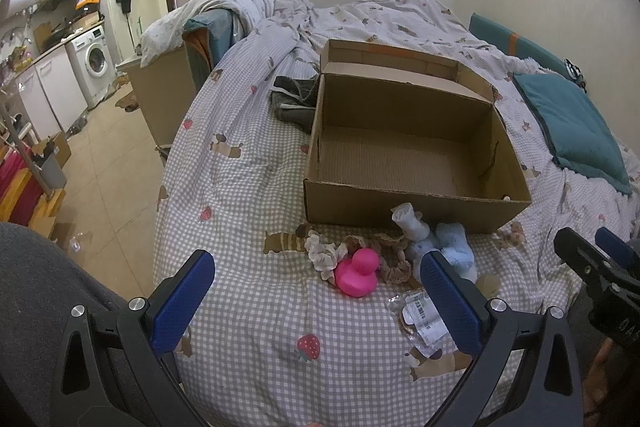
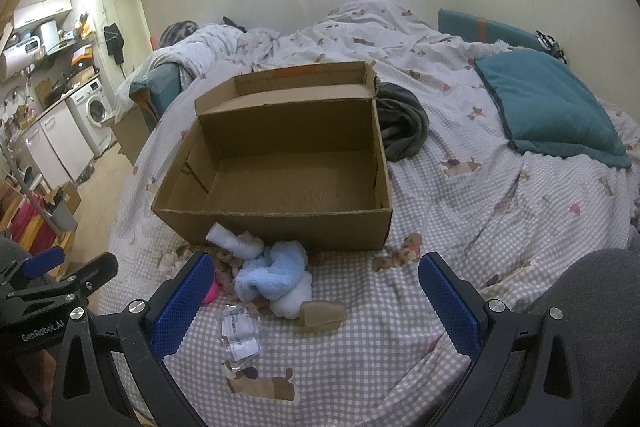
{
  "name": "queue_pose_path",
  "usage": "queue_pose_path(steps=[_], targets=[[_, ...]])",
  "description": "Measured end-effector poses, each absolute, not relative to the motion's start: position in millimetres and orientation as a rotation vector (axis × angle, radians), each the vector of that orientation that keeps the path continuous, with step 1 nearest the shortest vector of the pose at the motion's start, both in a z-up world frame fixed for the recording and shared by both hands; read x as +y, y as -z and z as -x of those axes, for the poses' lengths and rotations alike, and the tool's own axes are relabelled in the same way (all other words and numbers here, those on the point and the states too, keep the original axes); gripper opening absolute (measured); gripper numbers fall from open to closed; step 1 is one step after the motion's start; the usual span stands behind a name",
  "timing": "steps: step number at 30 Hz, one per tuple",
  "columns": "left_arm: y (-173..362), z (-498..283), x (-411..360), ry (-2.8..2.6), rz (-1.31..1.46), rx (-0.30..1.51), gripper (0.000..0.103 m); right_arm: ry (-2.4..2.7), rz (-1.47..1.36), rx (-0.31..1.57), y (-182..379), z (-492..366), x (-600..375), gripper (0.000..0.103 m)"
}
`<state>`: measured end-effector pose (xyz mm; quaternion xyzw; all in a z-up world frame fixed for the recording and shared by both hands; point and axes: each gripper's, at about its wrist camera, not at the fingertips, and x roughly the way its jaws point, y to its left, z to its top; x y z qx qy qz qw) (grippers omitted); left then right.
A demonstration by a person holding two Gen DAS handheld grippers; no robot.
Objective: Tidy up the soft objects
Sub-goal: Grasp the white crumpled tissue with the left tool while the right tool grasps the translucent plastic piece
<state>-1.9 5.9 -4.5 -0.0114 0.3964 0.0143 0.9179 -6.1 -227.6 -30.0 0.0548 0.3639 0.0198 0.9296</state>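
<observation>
Two grippers hover low over a bed [image 1: 248, 311] covered with a grey checked quilt printed with dogs and strawberries, and both are spread wide with nothing between their blue pads. Farthest left in the left wrist view lie a tiled floor and a kitchen corner with a washing machine [image 1: 93, 61]. Next comes the left gripper [image 1: 318, 273], its jaws parted and empty, poised just short of a small heap of soft things on the quilt. At the left of that heap sits a frilly cream and brown cloth [image 1: 326, 255], touching a pink rubber duck [image 1: 357, 273]. Right of the duck lie a white rolled sock [image 1: 409, 223] and a fluffy pale blue plush [image 1: 454, 247], the sock resting against the front wall of an open cardboard box [image 1: 404, 213]. The box stands just behind the heap, its inside bare, its lid flap raised at the back. A crinkled clear packet with a barcode label [image 1: 422, 319] lies nearest the camera, beside the left gripper's right finger. In the right wrist view the right gripper [image 2: 316, 273] hangs released over bare quilt, the blue plush [image 2: 272, 277] near its left finger. A dark grey garment [image 2: 400, 123] lies bunched against the box's far right corner, and a teal cushion [image 2: 548, 103] rests well apart at the right
</observation>
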Motion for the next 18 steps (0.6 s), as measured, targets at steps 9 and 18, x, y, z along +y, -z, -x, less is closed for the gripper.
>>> queue_pose_path(steps=[9,18], targets=[[-3.9,-14.5,1.1,-0.020,-0.051,0.845,0.103,-0.051,-0.142,0.747,16.2,-2.8,-236.6,0.103],[-28.9,-47.3,6.3,-0.039,-0.108,0.855,0.103,-0.077,-0.211,0.779,0.6,-23.7,-250.8,0.103]])
